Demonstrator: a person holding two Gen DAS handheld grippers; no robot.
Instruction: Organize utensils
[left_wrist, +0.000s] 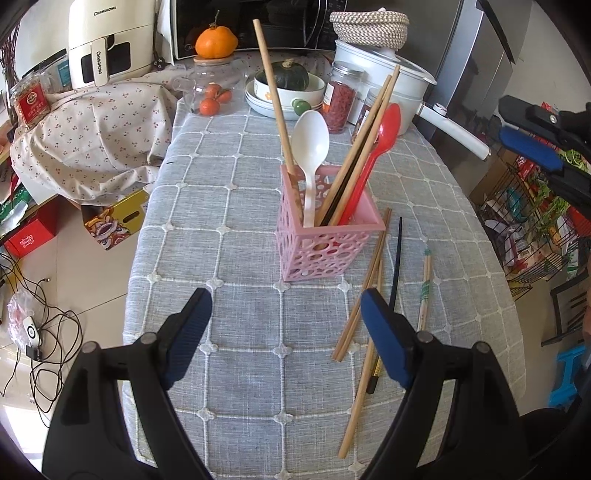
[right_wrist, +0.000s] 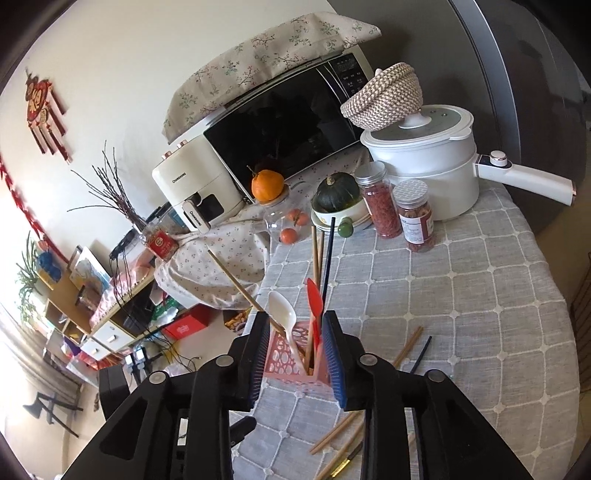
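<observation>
A pink perforated utensil holder (left_wrist: 325, 236) stands on the grey checked tablecloth (left_wrist: 229, 206). It holds a white spoon (left_wrist: 312, 147), a red spoon (left_wrist: 384, 136) and several chopsticks (left_wrist: 271, 81). Loose wooden chopsticks (left_wrist: 364, 295), a black chopstick (left_wrist: 397, 266) and a wrapped pair (left_wrist: 424, 291) lie to its right. My left gripper (left_wrist: 284, 325) is open and empty, low in front of the holder. My right gripper (right_wrist: 295, 332) is open and empty above the holder (right_wrist: 291, 354), with the spoons (right_wrist: 282, 314) between its fingers; it also shows at the left wrist view's right edge (left_wrist: 535, 136).
At the table's far end stand a white pot (left_wrist: 384, 66) with a woven basket (left_wrist: 369, 24), two jars (left_wrist: 340, 96), bowls with a squash (left_wrist: 284, 85), a glass jar of oranges (left_wrist: 214, 92) and a microwave (right_wrist: 280, 136). A wire rack (left_wrist: 535, 229) stands right of the table.
</observation>
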